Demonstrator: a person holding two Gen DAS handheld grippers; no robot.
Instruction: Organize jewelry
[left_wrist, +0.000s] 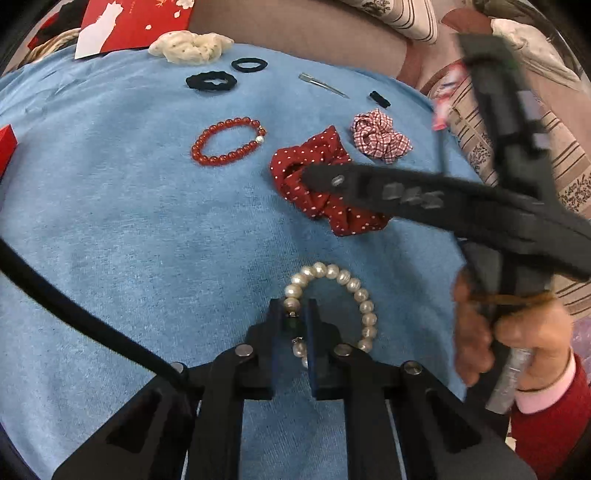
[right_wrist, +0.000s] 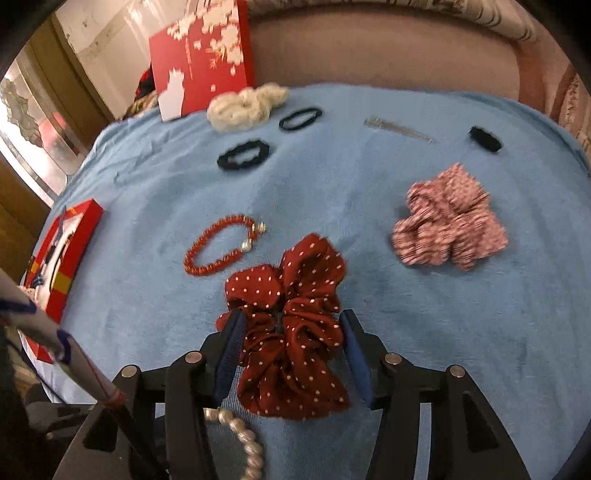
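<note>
The left gripper (left_wrist: 294, 325) is pinching the pearl bracelet (left_wrist: 354, 291) at its near-left side, its jaws drawn almost together with the strand and its small clasp caught between the blue pads. The bracelet is lying on the blue cloth (left_wrist: 129, 221), at the near edge of the spread.

The right gripper (right_wrist: 291, 350) is standing part-way open, straddling the dark red dotted scrunchie (right_wrist: 291, 332); its pads are sitting at either side of the bunched fabric (whether they are pressing on it I cannot tell). In the left wrist view this same tool is showing as a blurred dark bar reaching in from the right, with a hand (left_wrist: 517, 332) in a red sleeve with a pink cuff gripping its handle.

Farther out on the cloth, a red bead bracelet (left_wrist: 225, 142) is lying left of the dotted scrunchie, and a red-and-white checked scrunchie (left_wrist: 380, 136) is resting to its right. Along the far side are lying a cream scrunchie (left_wrist: 192, 46), two black hair ties (left_wrist: 210, 81) (left_wrist: 249, 65), a metal hair clip (left_wrist: 323, 85) and a small black band (left_wrist: 380, 99).

A red box with white blossoms (right_wrist: 203, 55) is standing at the far left; another red box (right_wrist: 70, 254) is sitting at the left edge. No writing is readable on either.
</note>
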